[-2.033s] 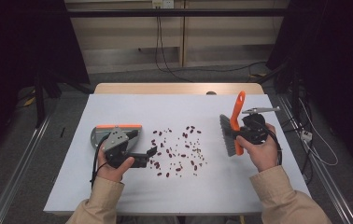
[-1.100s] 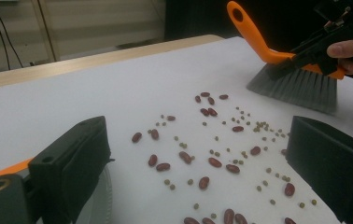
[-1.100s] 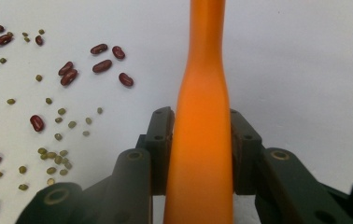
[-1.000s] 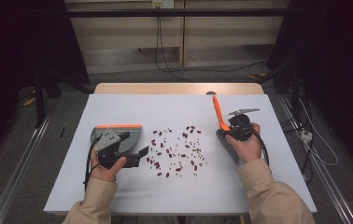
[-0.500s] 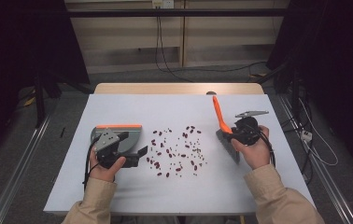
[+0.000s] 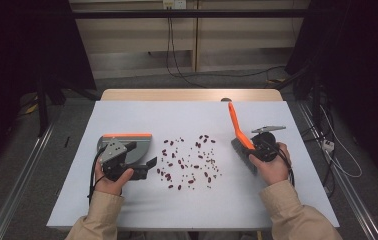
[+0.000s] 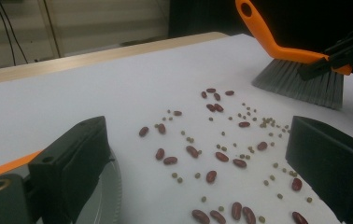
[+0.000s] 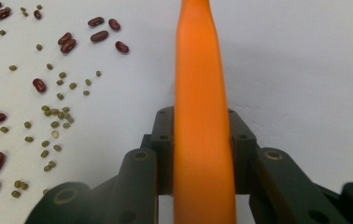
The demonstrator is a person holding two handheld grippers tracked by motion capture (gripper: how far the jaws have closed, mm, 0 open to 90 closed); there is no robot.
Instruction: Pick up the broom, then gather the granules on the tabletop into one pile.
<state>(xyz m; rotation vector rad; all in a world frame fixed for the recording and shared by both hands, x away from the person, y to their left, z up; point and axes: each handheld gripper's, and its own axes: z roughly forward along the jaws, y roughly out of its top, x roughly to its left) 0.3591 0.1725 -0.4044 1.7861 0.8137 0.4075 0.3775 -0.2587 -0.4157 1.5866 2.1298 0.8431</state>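
A brush with an orange handle and grey bristles stands on the white mat right of centre, bristles down. My right gripper is shut on its handle; in the right gripper view the orange handle runs up between the two jaws. Red beans and small green beans lie scattered mid-table. A grey dustpan with an orange edge lies at the left. My left gripper sits at the pan's near right corner, open. In the left gripper view, beans show between its wide jaws and the brush beyond them.
The white mat covers the table, with a strip of bare wood along the far edge. Cables trail on the floor behind and to the right. Bare mat lies in front of the beans and behind them.
The brush, held upright in the air two seconds ago, has come down with its bristles on the mat and has crept slightly toward the person. The left gripper has barely moved.
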